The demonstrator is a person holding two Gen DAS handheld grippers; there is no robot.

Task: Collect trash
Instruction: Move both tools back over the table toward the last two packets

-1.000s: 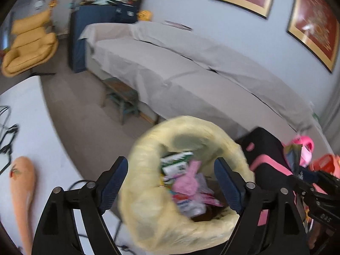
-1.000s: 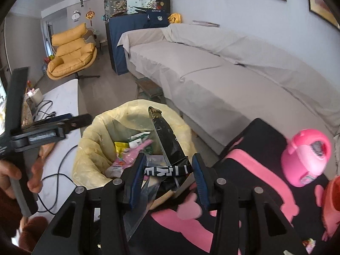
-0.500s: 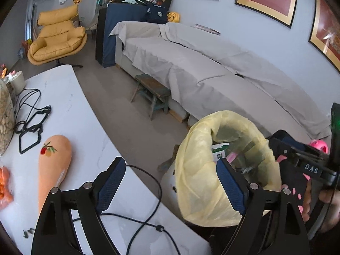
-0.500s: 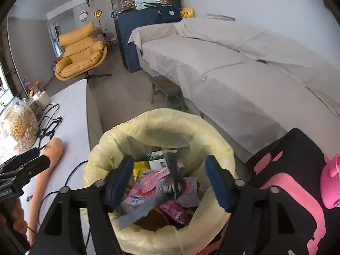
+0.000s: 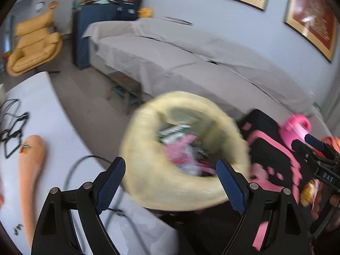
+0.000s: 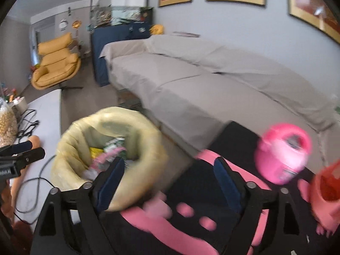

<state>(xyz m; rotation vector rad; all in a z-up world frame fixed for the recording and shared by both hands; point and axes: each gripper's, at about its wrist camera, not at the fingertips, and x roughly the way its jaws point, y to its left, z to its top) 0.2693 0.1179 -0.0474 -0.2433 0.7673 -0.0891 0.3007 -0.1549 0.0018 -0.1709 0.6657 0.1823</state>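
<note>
A yellow trash bag [image 5: 146, 131] stands open beside the white table, with wrappers [image 5: 180, 148] piled inside. My left gripper [image 5: 171, 182] hangs open just above its near rim, with nothing between the fingers. In the right wrist view the bag [image 6: 146, 144] lies to the left. My right gripper [image 6: 169, 180] is over the black and pink cloth [image 6: 191, 191]; its jaws are opening and hold nothing. The right gripper [image 5: 318, 161] also shows at the right edge of the left wrist view, and a small yellow wrapper [image 5: 309, 191] sits blurred below it.
A pink round toy [image 6: 282, 153] and an orange container [image 6: 327, 189] rest on the cloth. The white table [image 5: 42, 106] carries black cables [image 5: 12, 127] and an orange plush [image 5: 31, 163]. A grey covered sofa [image 6: 191, 80] and a low stool [image 5: 125, 85] stand behind.
My right gripper let the black wrapper go into the bag, its jaws widened, and it swung right over the cloth. My left gripper swung left over the table, then back to the bag.
</note>
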